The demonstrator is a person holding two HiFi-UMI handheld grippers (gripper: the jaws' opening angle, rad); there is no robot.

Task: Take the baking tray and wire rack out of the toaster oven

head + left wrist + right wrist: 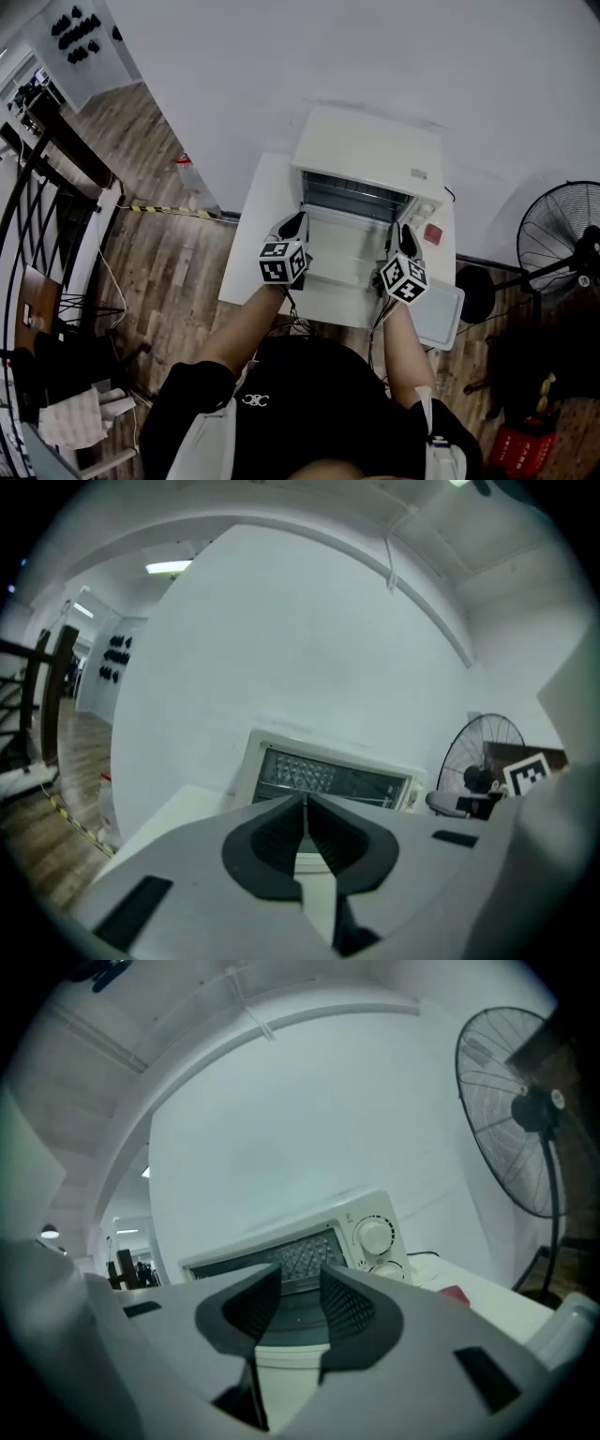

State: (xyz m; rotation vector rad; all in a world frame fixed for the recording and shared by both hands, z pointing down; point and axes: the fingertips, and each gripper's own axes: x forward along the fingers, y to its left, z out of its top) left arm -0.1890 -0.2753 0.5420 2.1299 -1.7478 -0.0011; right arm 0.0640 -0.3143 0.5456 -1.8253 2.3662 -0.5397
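We are holding the left gripper closed on nothing and the right gripper parted and empty, before the open toaster oven. Inside it the wire rack is showing. It is probably light, stiff and slippery, best taken by its front bar.

Left gripper closed, right gripper parted

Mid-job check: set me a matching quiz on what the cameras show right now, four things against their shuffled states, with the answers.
Things:
1. left tongs
2. right tongs
3. toaster oven door
4. fan

States:
A. folded down, open
B. jaws apart, nothing between them
C. on the floor, right of the table in the head view
D. jaws together, empty

Pairs: 1-D, 2-B, 3-A, 4-C
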